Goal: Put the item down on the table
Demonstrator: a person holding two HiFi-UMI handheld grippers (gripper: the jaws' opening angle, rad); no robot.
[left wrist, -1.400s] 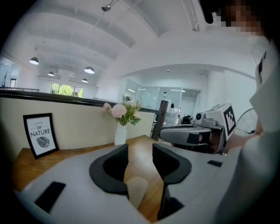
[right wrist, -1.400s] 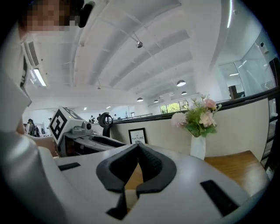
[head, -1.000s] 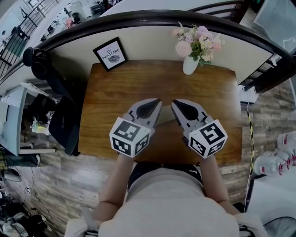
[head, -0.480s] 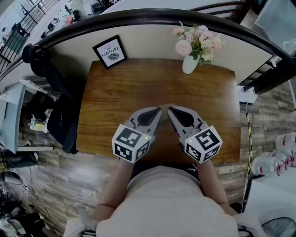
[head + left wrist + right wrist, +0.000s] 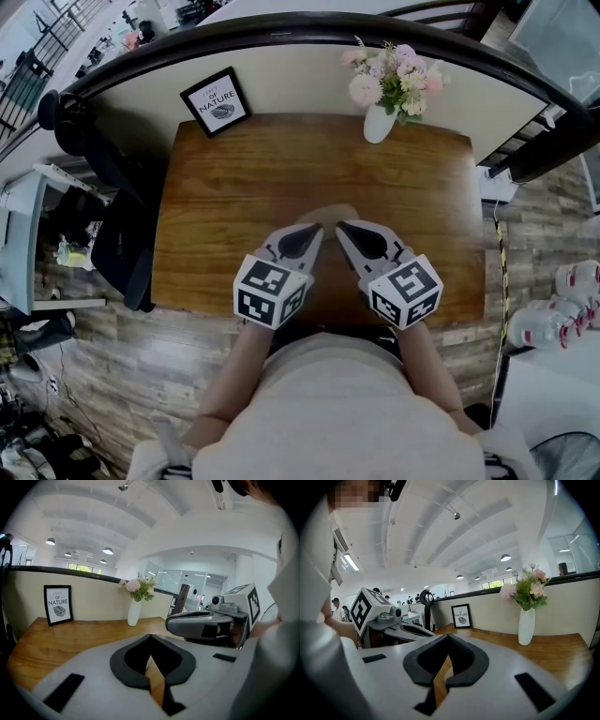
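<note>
Above the table (image 5: 244, 178), left claw (image 5: 317, 230) and right claw (image 5: 341, 228), closed, angled inward.

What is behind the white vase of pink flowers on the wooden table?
A cream low wall topped by a dark curved rail; the vase and flowers hide the strip directly behind.

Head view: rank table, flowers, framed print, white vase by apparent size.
1. table, by far the largest
2. flowers
3. framed print, close to the flowers, so that pair is unsure
4. white vase, clearly the smallest

Left tongs (image 5: 317, 229) and right tongs (image 5: 339, 226) seemingly meet over table (image 5: 281, 159).
</note>
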